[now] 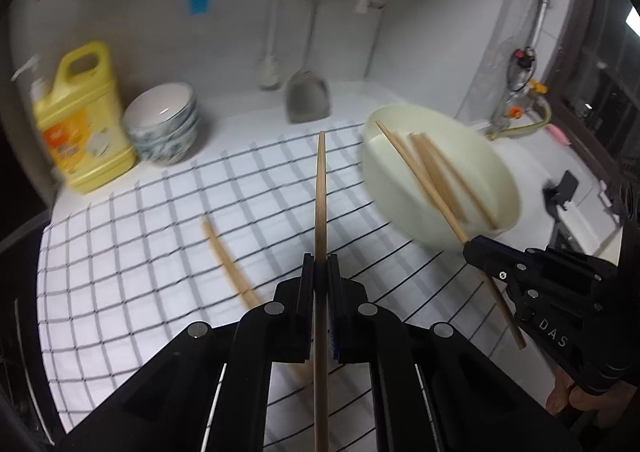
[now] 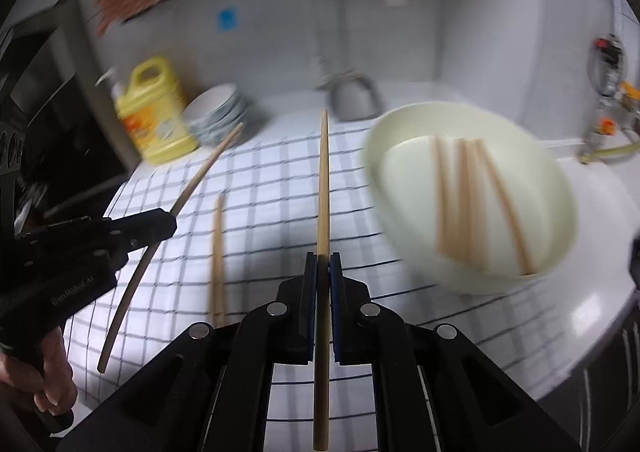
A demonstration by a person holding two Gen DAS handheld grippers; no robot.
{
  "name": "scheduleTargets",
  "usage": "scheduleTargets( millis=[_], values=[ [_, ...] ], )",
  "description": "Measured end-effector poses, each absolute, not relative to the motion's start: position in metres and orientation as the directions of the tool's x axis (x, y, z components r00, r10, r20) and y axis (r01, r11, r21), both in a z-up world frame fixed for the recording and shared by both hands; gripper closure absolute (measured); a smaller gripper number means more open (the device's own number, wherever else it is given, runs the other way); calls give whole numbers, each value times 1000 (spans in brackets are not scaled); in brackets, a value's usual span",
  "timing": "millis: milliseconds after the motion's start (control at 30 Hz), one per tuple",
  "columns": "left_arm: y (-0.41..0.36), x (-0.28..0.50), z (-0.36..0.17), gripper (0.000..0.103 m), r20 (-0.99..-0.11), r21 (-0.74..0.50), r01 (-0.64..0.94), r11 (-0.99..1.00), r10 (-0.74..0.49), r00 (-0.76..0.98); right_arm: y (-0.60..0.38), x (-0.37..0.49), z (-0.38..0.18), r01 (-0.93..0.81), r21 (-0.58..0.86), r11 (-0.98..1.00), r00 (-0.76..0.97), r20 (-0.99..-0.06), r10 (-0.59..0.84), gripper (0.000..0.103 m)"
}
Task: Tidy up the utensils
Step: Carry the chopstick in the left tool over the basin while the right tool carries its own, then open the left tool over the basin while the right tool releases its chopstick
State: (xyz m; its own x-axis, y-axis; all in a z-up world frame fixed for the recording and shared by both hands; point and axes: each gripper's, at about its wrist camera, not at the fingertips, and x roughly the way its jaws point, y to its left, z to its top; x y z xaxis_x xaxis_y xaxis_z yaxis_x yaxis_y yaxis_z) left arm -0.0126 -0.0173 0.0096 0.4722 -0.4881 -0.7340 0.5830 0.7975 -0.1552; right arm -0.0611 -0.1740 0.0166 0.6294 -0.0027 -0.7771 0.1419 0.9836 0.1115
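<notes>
Wooden chopstick (image 1: 321, 188) clamped in left hand-held gripper (image 1: 321, 272), another chopstick (image 2: 323, 188) in right hand-held gripper (image 2: 323, 270)

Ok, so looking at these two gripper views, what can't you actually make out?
- Yellow bottle: label print unreadable in both views, motion blur.
- Loose chopstick on the checked cloth: near end hidden behind the left gripper in the left wrist view.
- Chopsticks in the cream bowl: exact count uncertain in the right wrist view, smeared by blur.
- Items hanging on the wall: cut off by the top edge.
</notes>
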Motion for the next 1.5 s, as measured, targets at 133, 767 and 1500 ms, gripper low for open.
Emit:
scheduleTargets(
  millis=[133, 767, 1500],
  values=[
    [-64, -3, 24, 96, -711, -184, 625, 759, -542, 448, -225, -64, 31, 211, 98, 973, 649, -758, -64, 97],
    [-242, 80, -6, 96, -795, -208, 594, 777, -488, 360, -383, 9, -19, 294, 193, 936, 560, -829, -5, 97],
    [-275, 98, -47, 96, -863, -134, 565, 814, -376, 337, -405, 33, -60, 318, 216, 923, 491, -871, 35, 97]
  ],
)
